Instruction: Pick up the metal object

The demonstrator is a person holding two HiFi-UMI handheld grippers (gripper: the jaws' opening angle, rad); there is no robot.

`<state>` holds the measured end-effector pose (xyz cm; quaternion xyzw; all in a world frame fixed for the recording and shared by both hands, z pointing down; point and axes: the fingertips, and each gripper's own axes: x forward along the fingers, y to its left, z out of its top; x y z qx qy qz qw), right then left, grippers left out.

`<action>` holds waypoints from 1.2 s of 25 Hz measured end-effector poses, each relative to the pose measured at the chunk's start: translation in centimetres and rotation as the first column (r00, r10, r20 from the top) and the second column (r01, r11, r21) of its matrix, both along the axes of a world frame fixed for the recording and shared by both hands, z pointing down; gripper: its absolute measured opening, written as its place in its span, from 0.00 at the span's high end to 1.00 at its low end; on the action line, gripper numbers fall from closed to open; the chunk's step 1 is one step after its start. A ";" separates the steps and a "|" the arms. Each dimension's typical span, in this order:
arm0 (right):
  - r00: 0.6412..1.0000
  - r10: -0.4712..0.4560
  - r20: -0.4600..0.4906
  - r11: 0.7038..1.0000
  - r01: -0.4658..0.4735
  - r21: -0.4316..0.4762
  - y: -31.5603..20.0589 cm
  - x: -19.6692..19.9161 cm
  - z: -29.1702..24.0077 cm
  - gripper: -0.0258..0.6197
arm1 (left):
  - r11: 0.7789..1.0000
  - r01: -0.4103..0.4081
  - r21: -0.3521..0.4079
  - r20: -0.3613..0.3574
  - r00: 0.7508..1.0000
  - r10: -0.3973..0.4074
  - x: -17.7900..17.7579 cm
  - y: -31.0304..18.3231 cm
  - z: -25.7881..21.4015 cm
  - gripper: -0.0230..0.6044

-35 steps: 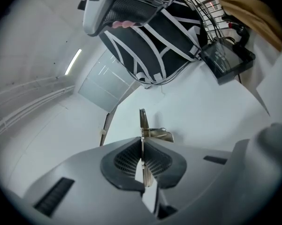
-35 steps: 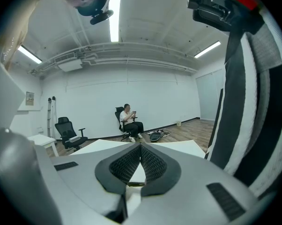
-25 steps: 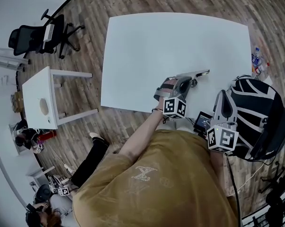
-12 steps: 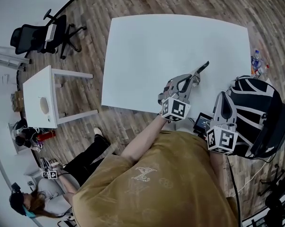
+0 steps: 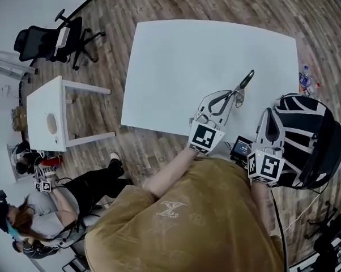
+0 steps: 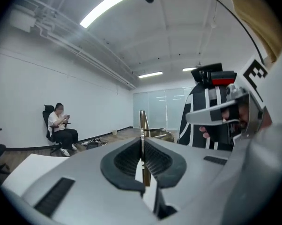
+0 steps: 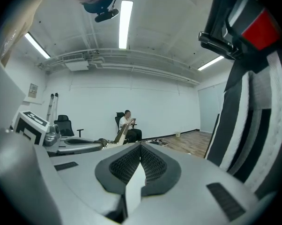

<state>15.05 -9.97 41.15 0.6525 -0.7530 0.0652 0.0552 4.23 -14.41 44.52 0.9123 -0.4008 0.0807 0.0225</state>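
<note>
Two closed grippers: left gripper (image 5: 234, 96) pinching metal object (image 5: 247, 80) over white table (image 5: 176, 61); right gripper (image 7: 140, 154) empty; wood floor (image 5: 125, 7).

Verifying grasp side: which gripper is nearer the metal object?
Left. The left gripper is shut on the metal object, which pokes out beyond its jaws over the table. The right gripper sits apart, beside the backpack, shut on nothing.

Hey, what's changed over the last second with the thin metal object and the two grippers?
The left gripper, shut on the thin metal object, has swung it from lying roughly flat and pointing right to tilting up and away, apparently lifting it off the white table. The grip was already in place and nothing was let go. The right gripper stayed put, shut and empty.
</note>
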 end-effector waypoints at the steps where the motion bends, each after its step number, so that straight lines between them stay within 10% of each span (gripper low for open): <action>1: 1.000 0.000 -0.004 1.000 0.000 0.005 0.0 0.0 -0.2 0.95 | 1.000 0.002 0.002 -0.026 1.000 -0.002 -0.2 0.0 -0.6 0.95; 8: 1.000 -0.015 -0.012 1.000 0.015 0.020 0.2 -0.5 -0.5 0.95 | 1.000 0.019 0.019 -0.147 0.989 -0.016 -1.2 0.4 -3.2 0.95; 30: 0.999 -0.037 -0.026 0.999 0.038 0.039 -0.7 -0.9 -1.0 0.95 | 0.999 0.022 0.035 -0.154 0.988 -0.016 -1.7 0.5 -4.4 0.95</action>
